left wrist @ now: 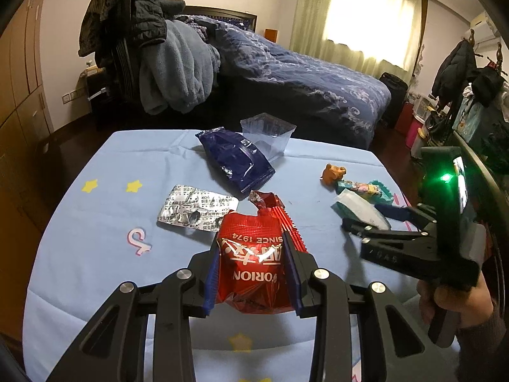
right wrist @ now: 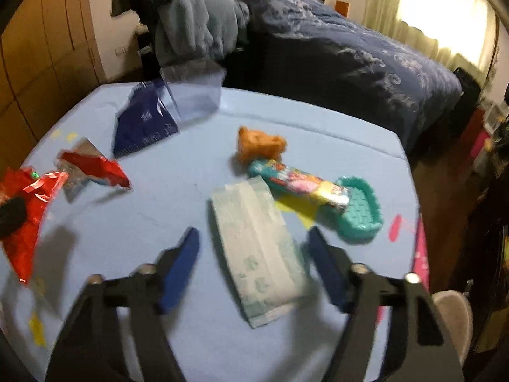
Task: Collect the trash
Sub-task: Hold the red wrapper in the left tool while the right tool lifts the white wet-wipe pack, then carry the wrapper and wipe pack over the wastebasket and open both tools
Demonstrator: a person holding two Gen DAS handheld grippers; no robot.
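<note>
My left gripper [left wrist: 253, 245] is shut on a crumpled red Orion snack wrapper [left wrist: 251, 270], which is squeezed between its blue pads just above the table. That wrapper shows at the left edge of the right wrist view [right wrist: 25, 216]. My right gripper [right wrist: 253, 232] is open, low over the right side of the table. A pale blue-white wipe packet [right wrist: 257, 248] lies flat between its fingers, and neither pad touches it. The left wrist view shows the right gripper [left wrist: 366, 219] from the side, over the same packet [left wrist: 362, 207], with a hand on its handle.
On the light blue tablecloth [left wrist: 95, 238] lie a dark blue wrapper [left wrist: 237, 162], a clear plastic cup [left wrist: 267, 133], a silver blister pack [left wrist: 197, 210], an orange toy [right wrist: 259, 145], a colourful candy wrapper [right wrist: 296, 184] and a teal tray [right wrist: 359, 213]. A bed [left wrist: 302, 79] stands behind.
</note>
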